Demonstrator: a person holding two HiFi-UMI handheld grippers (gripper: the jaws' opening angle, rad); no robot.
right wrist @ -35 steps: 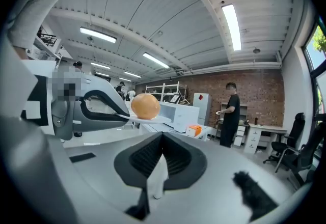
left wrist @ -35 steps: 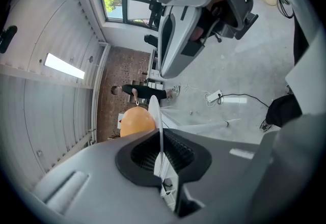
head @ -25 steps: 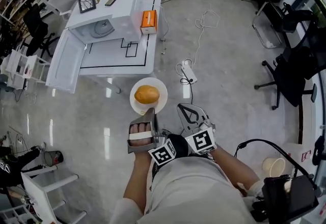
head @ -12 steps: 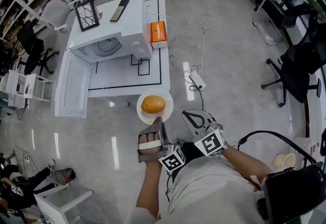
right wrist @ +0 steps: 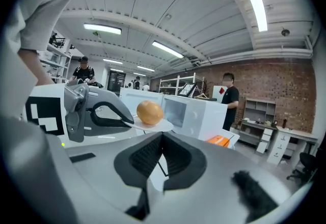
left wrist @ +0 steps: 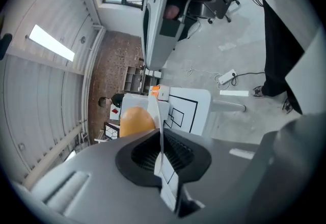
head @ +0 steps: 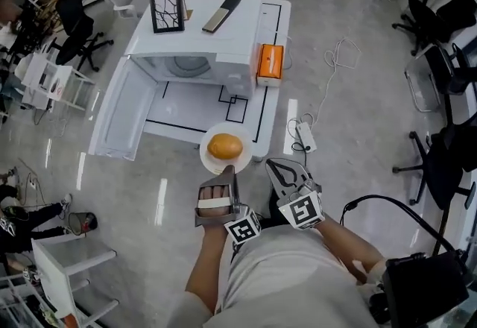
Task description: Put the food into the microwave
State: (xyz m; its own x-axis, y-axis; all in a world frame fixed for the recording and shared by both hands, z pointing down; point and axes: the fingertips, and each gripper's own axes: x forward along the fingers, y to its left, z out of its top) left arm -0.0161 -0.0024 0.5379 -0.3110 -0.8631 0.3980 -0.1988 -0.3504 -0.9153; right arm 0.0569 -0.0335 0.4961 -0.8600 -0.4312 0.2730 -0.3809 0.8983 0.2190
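A white plate [head: 209, 159] carries a round orange-yellow food [head: 225, 146]. My left gripper [head: 226, 176] is shut on the plate's near rim and its jaws are closing, with the rim between them. The plate hangs over the near edge of the white table [head: 190, 112]. The white microwave [head: 227, 43] stands on that table with its door [head: 123, 114] swung open to the left. In the left gripper view the plate [left wrist: 159, 116] shows edge-on beside the food [left wrist: 135, 120]. My right gripper [head: 288, 174] is shut and empty, right of the plate. From the right gripper view, the food [right wrist: 150, 112] lies ahead.
An orange box [head: 270, 64] stands beside the microwave. A framed picture [head: 166, 9] and a dark flat bar [head: 221, 12] lie on top of it. A power strip [head: 305, 136] with cable lies on the floor. Office chairs [head: 432, 162] stand right, a white stool [head: 71, 274] lower left.
Both grippers and the plate have come closer to the table; the plate, earlier over the floor, now overlaps the table's near edge. The left grip on the rim is unchanged.
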